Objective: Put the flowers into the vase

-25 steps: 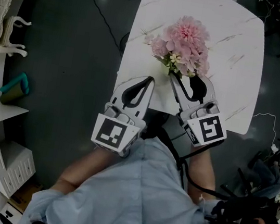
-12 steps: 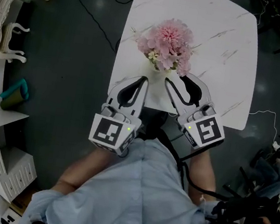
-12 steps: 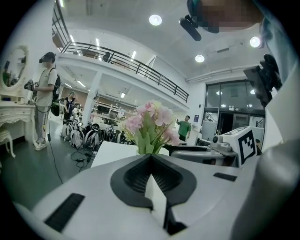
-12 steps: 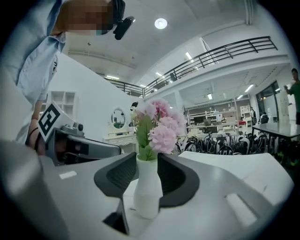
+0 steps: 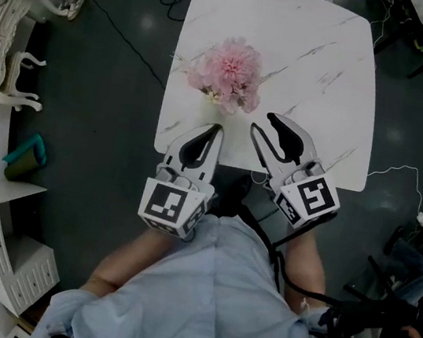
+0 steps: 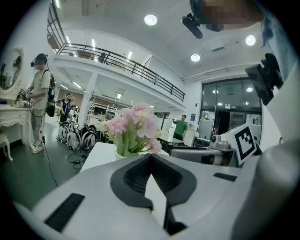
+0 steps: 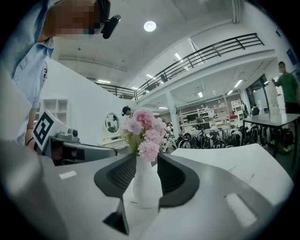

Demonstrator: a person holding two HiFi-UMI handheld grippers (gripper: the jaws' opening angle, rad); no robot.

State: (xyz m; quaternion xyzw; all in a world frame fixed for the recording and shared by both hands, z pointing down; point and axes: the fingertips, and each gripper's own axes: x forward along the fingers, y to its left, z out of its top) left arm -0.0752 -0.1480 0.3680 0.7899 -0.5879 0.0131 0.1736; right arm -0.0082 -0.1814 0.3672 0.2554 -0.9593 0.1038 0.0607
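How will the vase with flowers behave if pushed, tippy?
Probably top-heavy: the vase is narrow and the flowers spread wider than it, so a high push may tip it. Its smooth white body looks slippery and possibly breakable. The table looks polished, so a low push may slide it.

Dark floor (image 5: pixel 108 68), white marble table (image 5: pixel 331 64)

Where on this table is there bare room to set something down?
Bare: the far half of the table beyond the flowers, and the right side between flowers and table edge. Crowded: the near edge, where the left gripper and right gripper sit in front of the vase.
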